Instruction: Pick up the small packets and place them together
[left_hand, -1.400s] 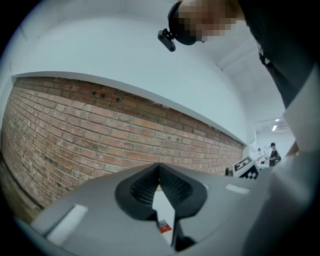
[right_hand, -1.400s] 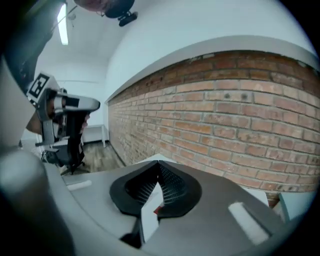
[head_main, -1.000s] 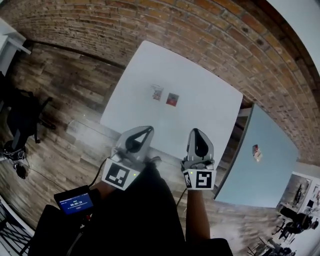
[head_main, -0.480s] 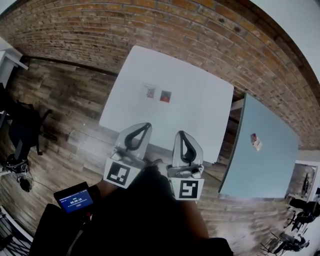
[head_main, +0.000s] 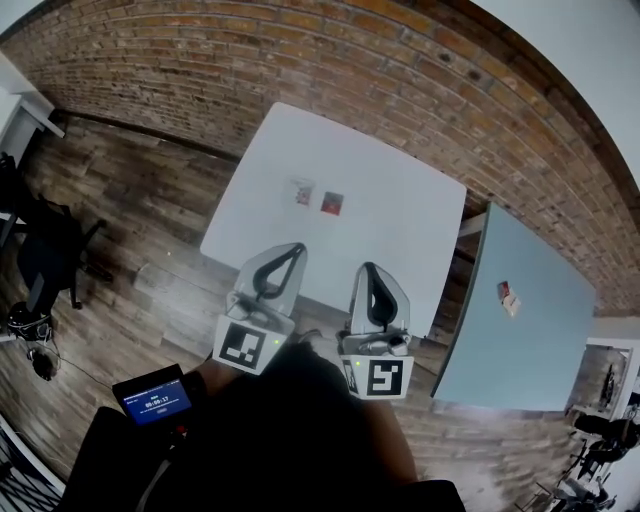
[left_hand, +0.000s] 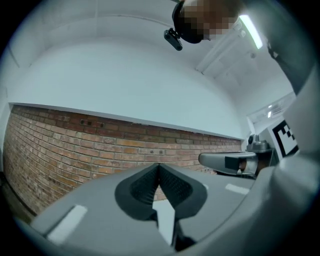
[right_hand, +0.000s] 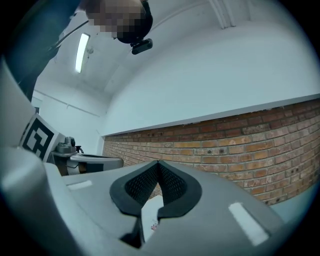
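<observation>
Two packets lie side by side on the white table (head_main: 400, 240), above the middle of the head view. A pale packet (head_main: 302, 191) is on the left and a red packet (head_main: 332, 203) just beside it on the right, with a narrow gap between them. A third packet (head_main: 508, 297) lies well apart on the blue-grey table (head_main: 520, 350) at the right of the frame.

We hold both grippers below the two packets, at the near edge of the white table and well apart from them. Our left gripper (head_main: 296, 248) has its jaws pressed together with nothing between them; in its own view they meet in front of the brick wall (left_hand: 75, 145). Our right gripper (head_main: 370, 268) is likewise clenched and empty.

A small screen (head_main: 155, 400) sits at the lower left, and the wood floor (head_main: 130, 200) fills the left side.
</observation>
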